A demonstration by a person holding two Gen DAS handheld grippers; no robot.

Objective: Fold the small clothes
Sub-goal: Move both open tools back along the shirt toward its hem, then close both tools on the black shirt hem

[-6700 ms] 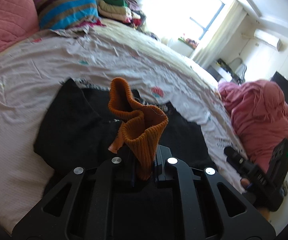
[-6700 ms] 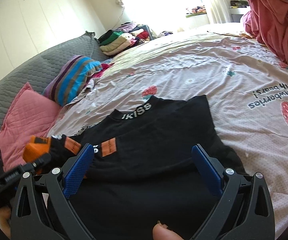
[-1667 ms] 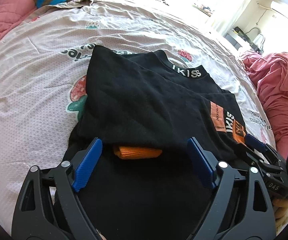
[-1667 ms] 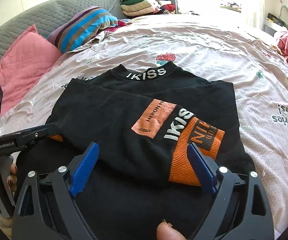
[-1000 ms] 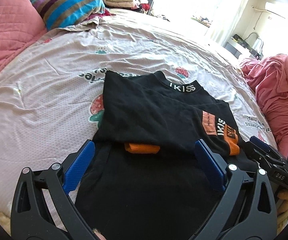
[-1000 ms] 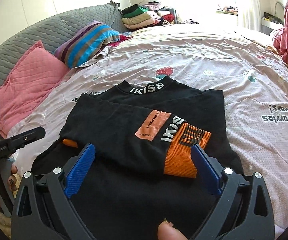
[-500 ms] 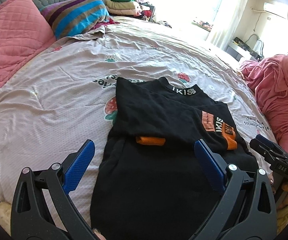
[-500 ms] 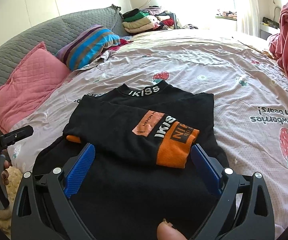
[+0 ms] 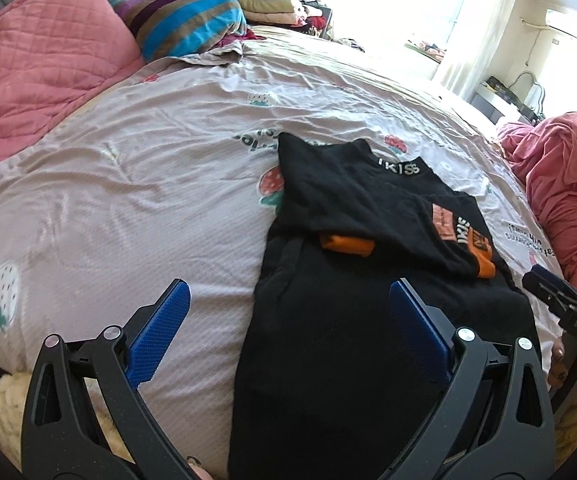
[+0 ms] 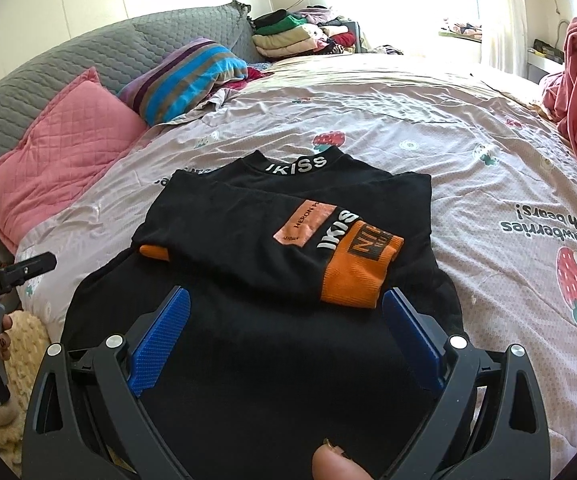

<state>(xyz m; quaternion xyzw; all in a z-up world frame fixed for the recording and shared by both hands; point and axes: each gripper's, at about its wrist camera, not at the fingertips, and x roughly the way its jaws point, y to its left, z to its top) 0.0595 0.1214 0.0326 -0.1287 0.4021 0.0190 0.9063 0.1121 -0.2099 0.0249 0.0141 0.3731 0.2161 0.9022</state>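
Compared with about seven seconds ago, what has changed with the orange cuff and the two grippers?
The left gripper let go of the orange cuff, which now lies folded across the black top; both grippers pulled back. The right gripper stayed open, the top stayed on the bed.

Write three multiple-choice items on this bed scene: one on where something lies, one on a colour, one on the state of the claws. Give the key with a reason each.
1. Where does the striped pillow lie?
A. on the black sweater
B. by the headboard, beside the pink pillow
C. on the floor

2. What colour are the sweater's cuffs?
A. orange
B. green
C. white

3. How do the left claw and right claw stand?
A. both shut on cloth
B. one open, one shut
C. both open, holding nothing

Key: B, it lies next to the pink pillow; A, ribbed orange ends show on the black sweater; C, the blue pads stand wide apart and bare.
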